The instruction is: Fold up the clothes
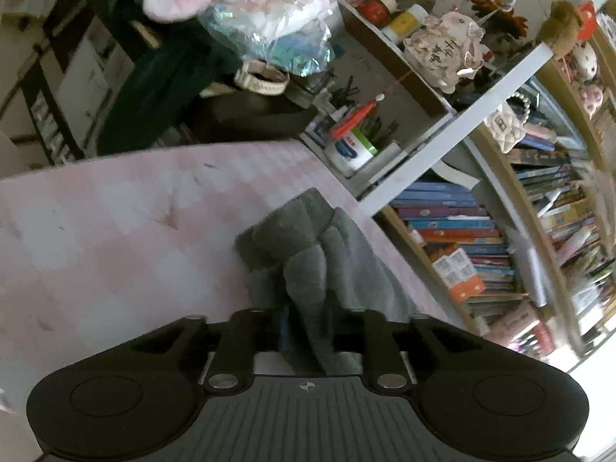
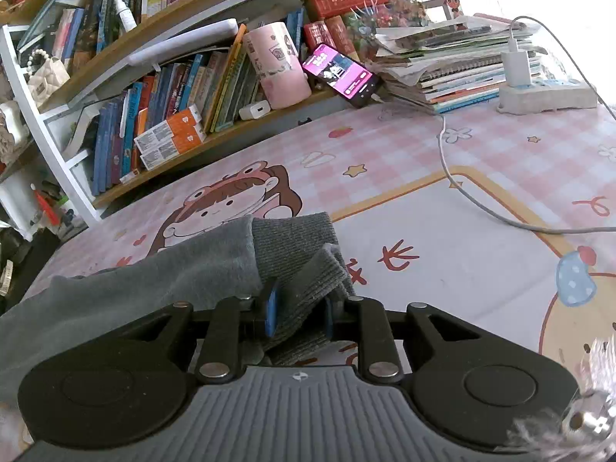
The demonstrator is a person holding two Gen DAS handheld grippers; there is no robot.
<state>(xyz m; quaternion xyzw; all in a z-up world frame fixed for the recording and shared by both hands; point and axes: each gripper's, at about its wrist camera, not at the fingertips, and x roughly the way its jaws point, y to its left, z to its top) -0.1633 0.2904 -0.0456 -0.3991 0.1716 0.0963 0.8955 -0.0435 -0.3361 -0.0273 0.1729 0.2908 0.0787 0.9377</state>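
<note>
A: Where is the garment?

B: The grey garment point(image 1: 308, 254) lies on the counter point(image 1: 115, 211), which is covered by a pink checked mat with cartoon prints. In the left wrist view it is bunched in thick folds near the counter's edge on the bookshelf side, and it runs back into the left gripper point(image 1: 308, 331).

A: Is that gripper holding it?

B: A fold of grey cloth passes between its jaws, which stand partly apart. The fingertips are hidden under the cloth, so I cannot tell whether they press on it.

A: And the right gripper point(image 2: 298, 317)?

B: Its blue pads point(image 2: 271, 315) sit on either side of the ribbed cuff point(image 2: 296, 246), a coarser knit than the smooth grey sleeve beside it. The cuff fills the narrow gap and the pads press on it, so it is clamped there.

A: What surrounds it?

B: Along the far edge of the counter stands a bookshelf point(image 2: 161, 115) packed with books. A pink mug point(image 2: 277, 65) and a lit phone point(image 2: 342, 73) lean there. Toward the far right corner are a stack of notebooks point(image 2: 462, 65) and a power strip point(image 2: 546, 94) with a white charger point(image 2: 518, 65); its white cable point(image 2: 481, 208) trails across the mat.
</note>
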